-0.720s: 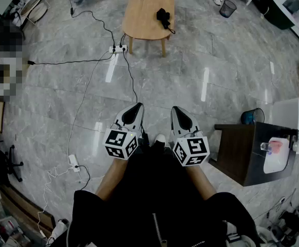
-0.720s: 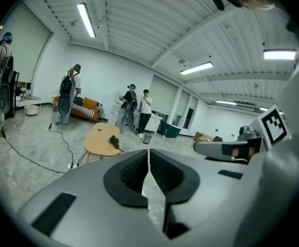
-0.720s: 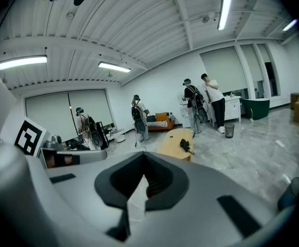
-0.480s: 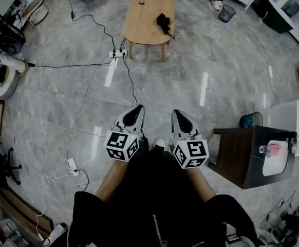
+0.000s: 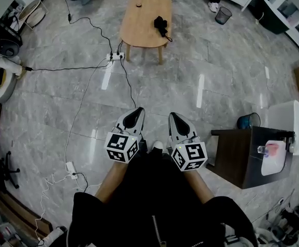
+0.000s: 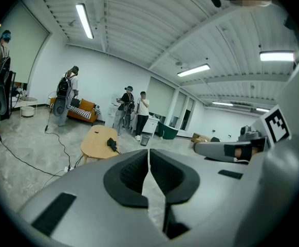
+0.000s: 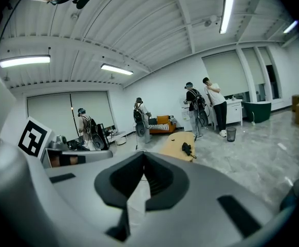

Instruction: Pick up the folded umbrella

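Two grippers in view, one per hand, held level side by side low over my lap. The left gripper [image 5: 136, 110] has its jaws together, pads meeting at the tips with only floor showing past them. The right gripper [image 5: 172, 116] is the same: jaws together, empty.

One marker cube on each: left cube [image 5: 122, 146], right cube [image 5: 189, 156]. The print I can make out there is square black-and-white patterns.

One folded umbrella [image 5: 161, 24], black, lies on the right part of the one oval wooden table [image 5: 139, 22], well apart from both grippers across the grey tile floor. It also shows in the left gripper view [image 6: 111, 144] and the right gripper view [image 7: 186, 148]. One small dark item [image 5: 138, 5] sits near the table's far end; I cannot tell what it is.

One white power strip [image 5: 114, 56] lies on the floor beside the near table leg, with black cables running off it. One mesh waste bin [image 5: 222, 15] stands far right. One blue bucket [image 5: 247, 121] stands beside a dark cabinet [image 5: 237, 156].

Four people stand in the background of the left gripper view, near an orange sofa [image 6: 82, 109].
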`<action>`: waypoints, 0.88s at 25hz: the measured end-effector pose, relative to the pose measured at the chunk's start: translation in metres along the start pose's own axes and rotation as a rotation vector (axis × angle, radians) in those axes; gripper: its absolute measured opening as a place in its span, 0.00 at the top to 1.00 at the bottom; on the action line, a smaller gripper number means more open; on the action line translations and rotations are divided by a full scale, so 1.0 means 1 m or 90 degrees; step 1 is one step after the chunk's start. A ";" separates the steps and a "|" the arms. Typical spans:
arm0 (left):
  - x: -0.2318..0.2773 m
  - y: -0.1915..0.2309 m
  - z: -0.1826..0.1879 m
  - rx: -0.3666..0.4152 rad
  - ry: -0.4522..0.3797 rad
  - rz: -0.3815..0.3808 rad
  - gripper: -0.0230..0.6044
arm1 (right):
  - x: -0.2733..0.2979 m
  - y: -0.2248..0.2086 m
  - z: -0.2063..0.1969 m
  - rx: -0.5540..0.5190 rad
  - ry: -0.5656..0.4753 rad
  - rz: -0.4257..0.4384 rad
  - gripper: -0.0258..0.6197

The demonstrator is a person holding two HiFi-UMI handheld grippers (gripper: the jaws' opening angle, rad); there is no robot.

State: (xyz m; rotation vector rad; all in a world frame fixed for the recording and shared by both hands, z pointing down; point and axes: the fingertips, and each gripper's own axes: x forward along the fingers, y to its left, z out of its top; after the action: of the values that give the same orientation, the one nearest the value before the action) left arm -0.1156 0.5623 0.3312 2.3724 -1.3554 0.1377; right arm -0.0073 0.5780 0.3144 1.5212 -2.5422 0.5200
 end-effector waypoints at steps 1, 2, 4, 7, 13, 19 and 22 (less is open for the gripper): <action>0.000 0.000 0.000 0.000 0.000 -0.002 0.93 | 0.000 0.000 0.000 0.002 0.001 -0.002 0.94; 0.001 0.000 0.001 0.000 -0.001 -0.003 0.93 | 0.001 -0.001 -0.001 0.003 0.003 -0.004 0.94; 0.002 0.002 0.002 0.000 -0.002 -0.007 0.93 | 0.004 0.000 -0.003 0.004 0.009 -0.005 0.94; 0.004 0.006 0.005 0.001 -0.004 -0.014 0.93 | 0.009 0.004 -0.003 0.006 0.013 -0.002 0.94; 0.006 0.014 0.010 0.008 -0.006 -0.029 0.93 | 0.017 0.012 -0.001 0.003 0.008 -0.008 0.94; 0.001 0.028 0.012 0.019 -0.008 -0.043 0.93 | 0.026 0.027 -0.001 0.004 -0.002 -0.023 0.94; -0.003 0.032 0.009 0.020 -0.004 -0.053 0.93 | 0.027 0.031 -0.003 0.011 -0.012 -0.041 0.94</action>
State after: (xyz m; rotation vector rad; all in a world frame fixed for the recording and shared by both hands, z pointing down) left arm -0.1458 0.5472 0.3319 2.4532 -1.2643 0.1287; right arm -0.0477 0.5695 0.3178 1.6149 -2.4990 0.5223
